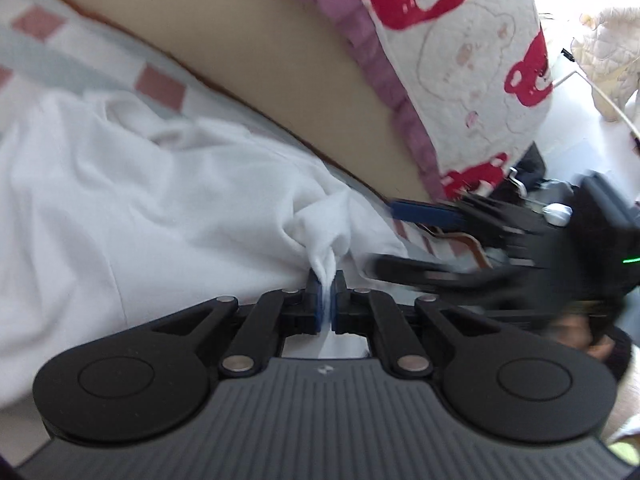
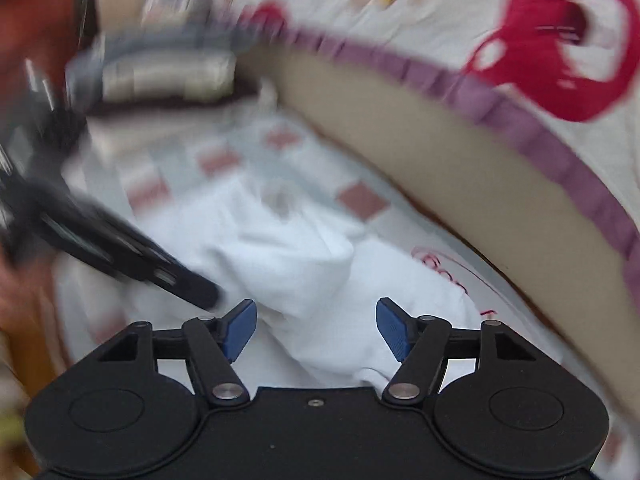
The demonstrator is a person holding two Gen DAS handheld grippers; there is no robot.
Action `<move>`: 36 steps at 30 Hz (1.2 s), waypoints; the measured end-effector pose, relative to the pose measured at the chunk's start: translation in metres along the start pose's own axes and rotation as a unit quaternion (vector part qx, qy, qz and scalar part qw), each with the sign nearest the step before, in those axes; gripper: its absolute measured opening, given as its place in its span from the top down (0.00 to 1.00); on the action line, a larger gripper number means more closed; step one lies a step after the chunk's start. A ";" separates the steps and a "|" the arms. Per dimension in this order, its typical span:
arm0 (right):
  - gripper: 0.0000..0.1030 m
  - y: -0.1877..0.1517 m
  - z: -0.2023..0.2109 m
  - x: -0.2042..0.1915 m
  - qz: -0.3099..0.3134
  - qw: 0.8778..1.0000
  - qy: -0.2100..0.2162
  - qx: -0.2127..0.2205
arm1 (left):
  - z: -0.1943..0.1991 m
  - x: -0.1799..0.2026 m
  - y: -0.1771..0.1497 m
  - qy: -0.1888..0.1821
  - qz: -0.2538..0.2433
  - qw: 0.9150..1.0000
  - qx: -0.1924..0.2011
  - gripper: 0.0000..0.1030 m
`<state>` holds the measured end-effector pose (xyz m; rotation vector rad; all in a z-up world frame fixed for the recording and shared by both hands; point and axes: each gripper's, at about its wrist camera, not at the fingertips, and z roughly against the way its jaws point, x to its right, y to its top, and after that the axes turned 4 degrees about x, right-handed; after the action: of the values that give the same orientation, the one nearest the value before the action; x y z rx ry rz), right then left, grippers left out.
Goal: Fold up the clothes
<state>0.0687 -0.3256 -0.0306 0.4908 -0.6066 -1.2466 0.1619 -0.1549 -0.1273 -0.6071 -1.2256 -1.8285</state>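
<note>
1. Left wrist view: looks forward and slightly down along the left gripper (image 1: 328, 300), close over the white garment (image 1: 140, 200); the right gripper (image 1: 404, 240) enters from the right.
2. Right wrist view: tilted steeply down, close above the same garment; blurred.
3. Shared: garment, checked sheet (image 2: 360, 200), bear-print quilt (image 1: 460, 60).

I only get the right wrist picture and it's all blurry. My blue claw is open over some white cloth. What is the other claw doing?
Observer: The left claw is shut on a pinch of the white cloth.
Operator: Is the cloth lifted up?
Observer: Only a small peak of it rises into the pads; the rest lies spread on the checked sheet.
Operator: Where is my claw from there?
Observer: The right claw shows blurred at the right of the left one, with its fingers open beside the cloth's edge.
Operator: What is behind it?
Observer: A white quilt with red bears.
</note>
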 end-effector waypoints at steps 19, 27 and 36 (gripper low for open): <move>0.86 -0.062 0.062 0.142 -0.184 0.972 -0.146 -0.004 | 0.049 -0.008 0.028 0.154 -0.039 0.984 0.083 0.52; 0.31 -0.059 0.011 0.109 -0.159 0.984 -0.081 -0.008 | -0.010 -0.024 0.013 0.096 -0.005 0.995 -0.001 0.47; 0.73 -0.083 -0.053 0.140 -0.323 0.945 0.024 -0.046 | -0.023 0.002 -0.003 0.024 -0.029 0.999 -0.031 0.87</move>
<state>0.0719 -0.4808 -0.1017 0.6673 -0.3461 -1.8684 0.1590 -0.1765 -0.1367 -0.5629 -1.1692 -1.9245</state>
